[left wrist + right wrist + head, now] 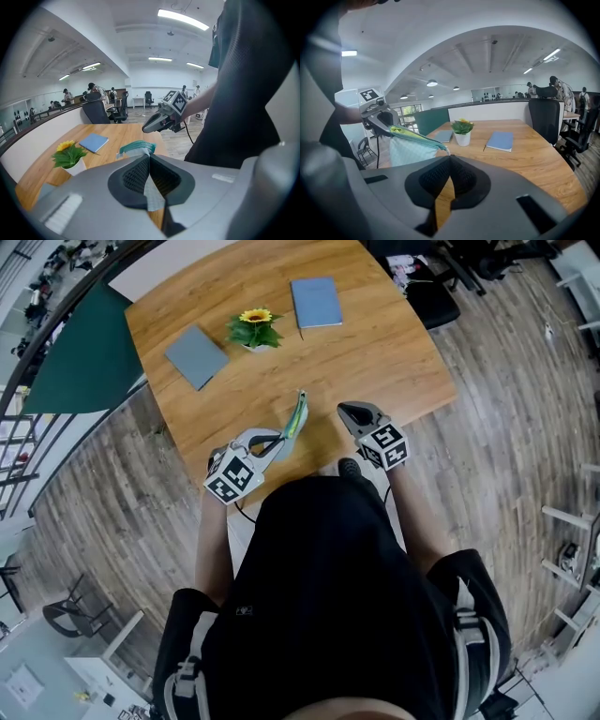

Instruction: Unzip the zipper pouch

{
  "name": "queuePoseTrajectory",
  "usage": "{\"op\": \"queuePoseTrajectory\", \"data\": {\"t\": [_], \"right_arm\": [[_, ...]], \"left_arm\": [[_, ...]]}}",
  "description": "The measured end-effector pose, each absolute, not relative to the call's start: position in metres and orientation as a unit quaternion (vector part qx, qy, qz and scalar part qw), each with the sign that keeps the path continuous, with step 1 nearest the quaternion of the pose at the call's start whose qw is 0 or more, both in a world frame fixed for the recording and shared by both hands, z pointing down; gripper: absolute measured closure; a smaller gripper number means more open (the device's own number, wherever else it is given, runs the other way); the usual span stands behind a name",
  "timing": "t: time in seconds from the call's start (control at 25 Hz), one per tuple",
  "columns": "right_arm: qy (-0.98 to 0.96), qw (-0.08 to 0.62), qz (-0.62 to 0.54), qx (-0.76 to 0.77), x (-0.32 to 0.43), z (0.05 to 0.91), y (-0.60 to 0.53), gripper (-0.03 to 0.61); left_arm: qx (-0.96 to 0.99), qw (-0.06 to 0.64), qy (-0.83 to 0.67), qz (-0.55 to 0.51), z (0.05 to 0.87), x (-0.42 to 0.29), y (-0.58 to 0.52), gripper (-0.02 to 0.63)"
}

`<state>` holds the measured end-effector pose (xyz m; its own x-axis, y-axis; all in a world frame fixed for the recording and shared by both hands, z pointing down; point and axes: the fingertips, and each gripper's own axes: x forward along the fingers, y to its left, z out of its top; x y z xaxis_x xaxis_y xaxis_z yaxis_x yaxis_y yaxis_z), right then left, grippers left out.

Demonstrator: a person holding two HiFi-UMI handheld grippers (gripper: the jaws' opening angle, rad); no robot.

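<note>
Left gripper (277, 442) is clamped tight on the near end of the zipper pouch (297, 418), with pale fabric pinched between its pads. We see the pouch held on edge above the table (394, 362) front, long axis roughly 12 to 6 in the head view, zip edge up. Right gripper (348, 412) sits at the pouch's 3 o'clock, just beside it, jaws closed on nothing. We judge it nearer the free end, where the pull seems to be. Grey notebook (197, 356), potted sunflower (255, 329) and blue notebook (316, 302) lie toward 12, well apart, and nothing blocks.
</note>
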<state>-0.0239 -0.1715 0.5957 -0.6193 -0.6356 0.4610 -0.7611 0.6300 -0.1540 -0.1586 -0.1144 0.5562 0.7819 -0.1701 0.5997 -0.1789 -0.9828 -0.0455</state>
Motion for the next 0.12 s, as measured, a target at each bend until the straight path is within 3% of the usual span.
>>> {"op": "queuePoseTrajectory", "data": {"t": [0.12], "right_arm": [[-0.883,0.188,0.169,0.396,-0.0308,0.6004,-0.1691,0.577]], "left_arm": [[0.945,0.007,-0.093,0.315,0.5598,-0.1673,-0.1158,0.608]]}}
